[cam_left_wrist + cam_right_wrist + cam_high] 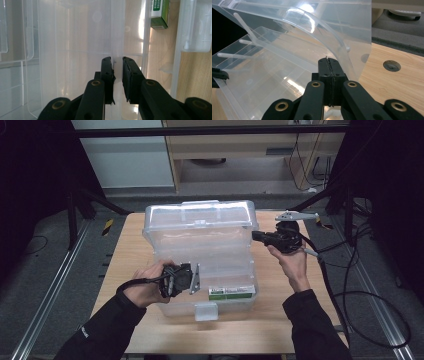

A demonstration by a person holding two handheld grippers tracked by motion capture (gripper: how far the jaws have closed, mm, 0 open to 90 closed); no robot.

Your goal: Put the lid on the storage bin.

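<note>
1. Clear plastic storage box with hinged lid (200, 265) sits mid-bench, lid raised toward the far side.
2. Right hand-held gripper (257, 236) – jaws fully closed, pinching the edge of the lid (307, 27); likely holding it open.
3. Left hand-held gripper (118, 68) – jaws parted a little, straddling a thin clear wall of the box; pads seem not to press. Probably steadying the box or letting go.
4. Small green-and-white carton (231, 292) lies inside, near the front wall.
5. Light wooden bench (295, 320) stands on grey carpet; black cables trail right; cabinet behind.
</note>
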